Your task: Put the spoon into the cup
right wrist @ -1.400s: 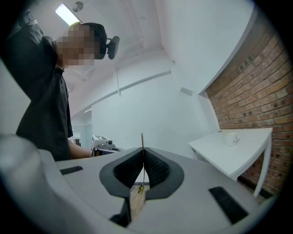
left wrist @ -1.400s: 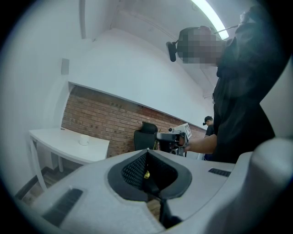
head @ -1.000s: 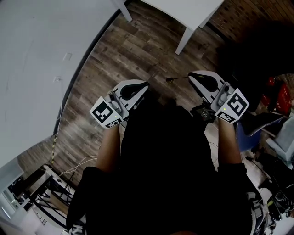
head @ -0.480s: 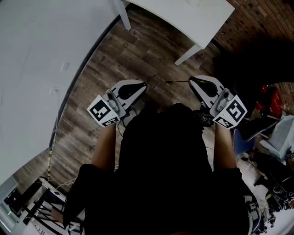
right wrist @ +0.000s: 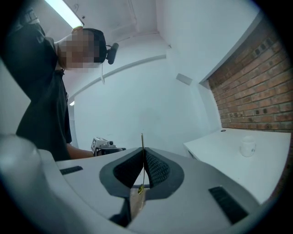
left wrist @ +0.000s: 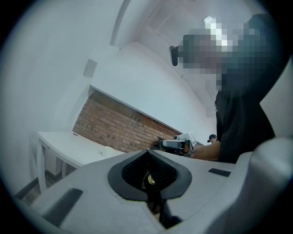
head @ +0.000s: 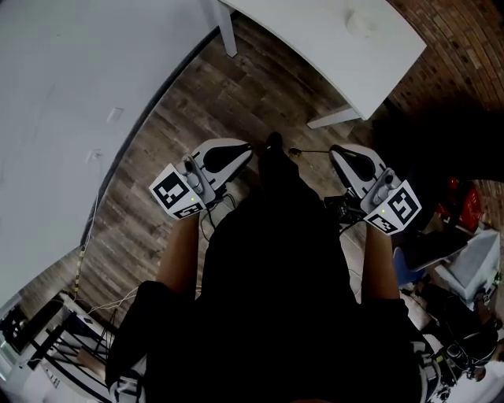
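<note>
In the head view my right gripper is shut on a thin dark spoon, whose bowl sticks out to the left over the wooden floor. The right gripper view shows the spoon edge-on, rising from between the closed jaws. A small white cup stands on the white table ahead, and the cup sits far right of the jaws in the right gripper view. My left gripper is held level beside the right one, shut and empty; its closed tips face the table.
A white wall runs along the left and a brick wall stands behind the table. Table legs reach the wooden floor. Cables and equipment lie at lower left, clutter at right.
The table has drawn closer and lower in the head view, and the cup on it has come into sight. Both grippers moved forward together, the spoon still held in the right one.
</note>
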